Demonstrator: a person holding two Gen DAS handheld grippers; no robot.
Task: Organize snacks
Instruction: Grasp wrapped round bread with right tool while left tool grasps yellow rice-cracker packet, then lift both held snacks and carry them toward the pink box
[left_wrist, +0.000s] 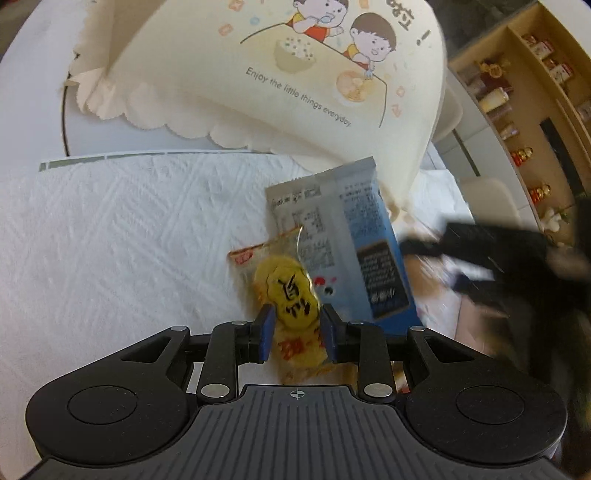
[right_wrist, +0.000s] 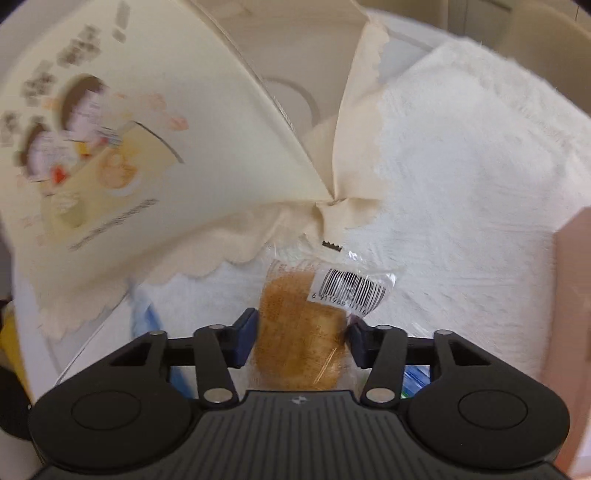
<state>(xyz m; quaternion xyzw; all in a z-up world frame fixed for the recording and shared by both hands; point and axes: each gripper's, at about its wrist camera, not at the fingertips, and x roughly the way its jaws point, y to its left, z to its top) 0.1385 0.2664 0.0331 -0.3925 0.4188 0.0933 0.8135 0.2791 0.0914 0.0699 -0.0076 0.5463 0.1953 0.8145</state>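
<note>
My left gripper (left_wrist: 297, 325) is shut on a yellow cracker packet (left_wrist: 291, 295) with black characters, held above the white paper towel (left_wrist: 129, 229). A blue-and-white snack packet (left_wrist: 354, 243) lies just beyond it to the right. My right gripper (right_wrist: 301, 328) is shut on a clear-wrapped brown cake (right_wrist: 299, 332) with a barcode label, close to the scalloped edge of a cream cartoon-printed bag (right_wrist: 147, 147). The same bag fills the top of the left wrist view (left_wrist: 295, 74). The right gripper shows blurred at the right edge of the left wrist view (left_wrist: 491, 258).
A white round table (left_wrist: 33, 92) lies under the paper towel. A wooden shelf (left_wrist: 524, 92) with small bottles stands at the right. A pink box edge (right_wrist: 572, 295) sits at the right of the right wrist view. A blue packet (right_wrist: 147, 314) lies under the right gripper.
</note>
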